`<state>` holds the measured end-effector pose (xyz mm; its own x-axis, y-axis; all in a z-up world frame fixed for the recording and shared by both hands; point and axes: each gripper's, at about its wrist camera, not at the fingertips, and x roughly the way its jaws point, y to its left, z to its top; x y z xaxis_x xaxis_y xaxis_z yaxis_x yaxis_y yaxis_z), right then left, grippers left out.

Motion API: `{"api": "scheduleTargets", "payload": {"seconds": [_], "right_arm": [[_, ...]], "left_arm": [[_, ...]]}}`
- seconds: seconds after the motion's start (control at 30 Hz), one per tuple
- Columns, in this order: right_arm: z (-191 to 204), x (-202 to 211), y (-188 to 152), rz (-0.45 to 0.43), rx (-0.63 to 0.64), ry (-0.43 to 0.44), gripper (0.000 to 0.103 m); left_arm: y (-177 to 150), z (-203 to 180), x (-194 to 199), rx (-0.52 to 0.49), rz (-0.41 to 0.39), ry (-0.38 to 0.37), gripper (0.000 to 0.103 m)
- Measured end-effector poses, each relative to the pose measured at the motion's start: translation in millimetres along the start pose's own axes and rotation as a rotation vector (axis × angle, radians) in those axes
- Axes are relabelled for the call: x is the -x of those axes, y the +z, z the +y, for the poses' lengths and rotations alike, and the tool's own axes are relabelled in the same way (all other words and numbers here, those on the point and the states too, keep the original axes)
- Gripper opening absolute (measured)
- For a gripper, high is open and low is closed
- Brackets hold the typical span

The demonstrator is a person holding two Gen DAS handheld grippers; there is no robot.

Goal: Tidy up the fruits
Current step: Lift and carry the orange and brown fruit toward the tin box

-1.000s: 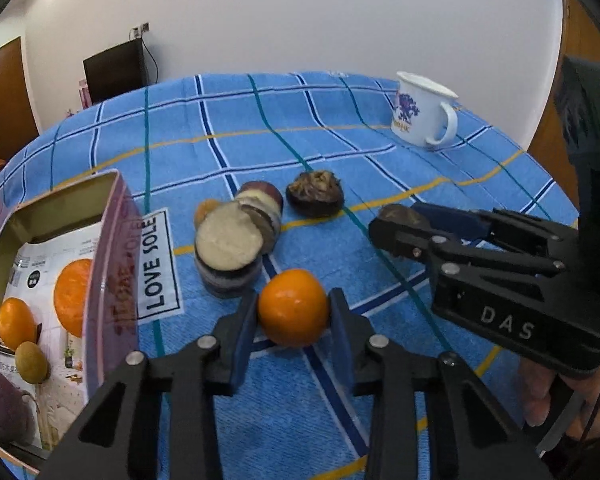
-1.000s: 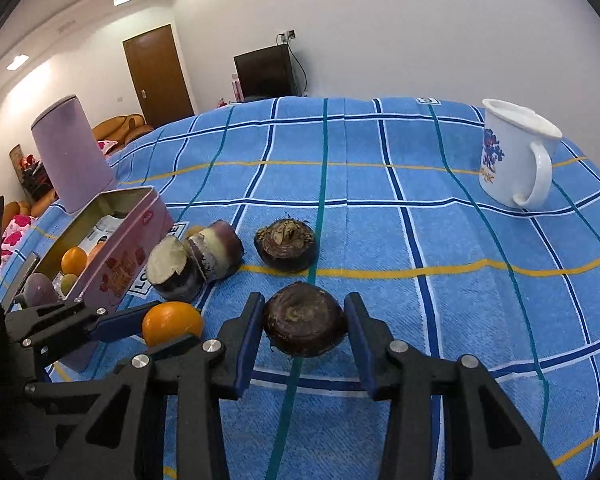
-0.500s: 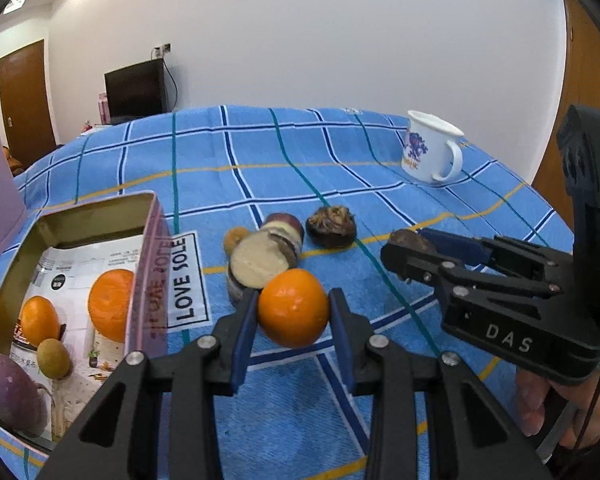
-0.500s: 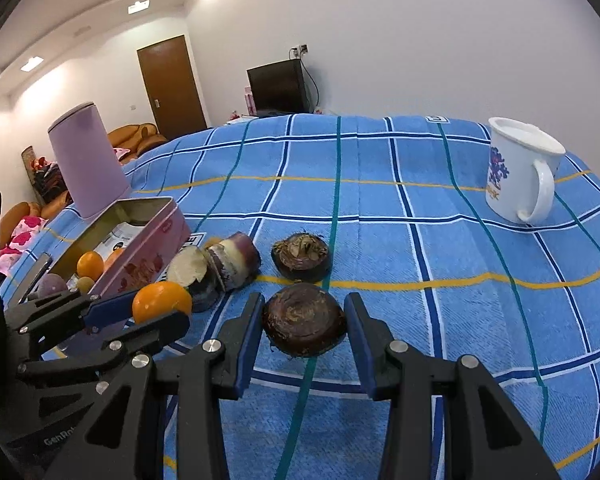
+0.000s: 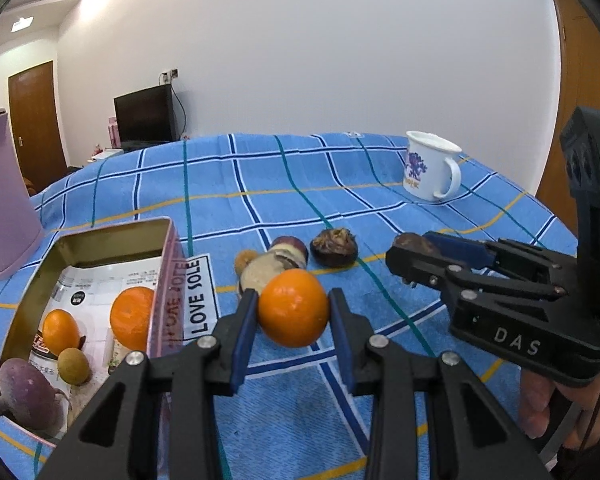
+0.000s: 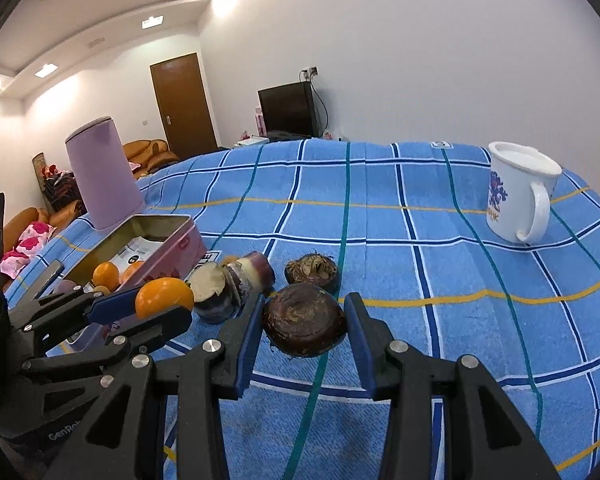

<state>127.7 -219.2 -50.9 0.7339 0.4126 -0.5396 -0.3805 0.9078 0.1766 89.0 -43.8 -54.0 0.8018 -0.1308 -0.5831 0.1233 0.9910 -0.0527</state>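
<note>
The left gripper [image 5: 293, 312] is clamped on an orange [image 5: 293, 309] at lower centre, clear of the cloth [image 5: 340, 184], right of the tin [image 5: 168, 276]. The right gripper [image 6: 305, 322], lower centre, pinches a dark brown fruit [image 6: 305, 320].

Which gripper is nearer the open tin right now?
Left. The left gripper, shut on an orange, sits just beside the tin's near wall. The right gripper, shut on a dark brown fruit, is farther out, beyond the cut pieces.
</note>
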Motion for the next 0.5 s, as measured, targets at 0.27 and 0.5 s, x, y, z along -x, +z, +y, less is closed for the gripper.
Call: {"api": "scheduleTargets", "payload": {"seconds": [0.27, 0.5], "right_arm": [[3, 4, -1, -0.023, 0.013, 0.009, 0.043], [6, 9, -2, -0.047, 0.025, 0.014, 0.043]], "left_arm": [[0, 1, 7, 0.006, -0.039, 0.02, 0.037], [-1, 2, 12, 0.01, -0.067, 0.037, 0.037]]}}
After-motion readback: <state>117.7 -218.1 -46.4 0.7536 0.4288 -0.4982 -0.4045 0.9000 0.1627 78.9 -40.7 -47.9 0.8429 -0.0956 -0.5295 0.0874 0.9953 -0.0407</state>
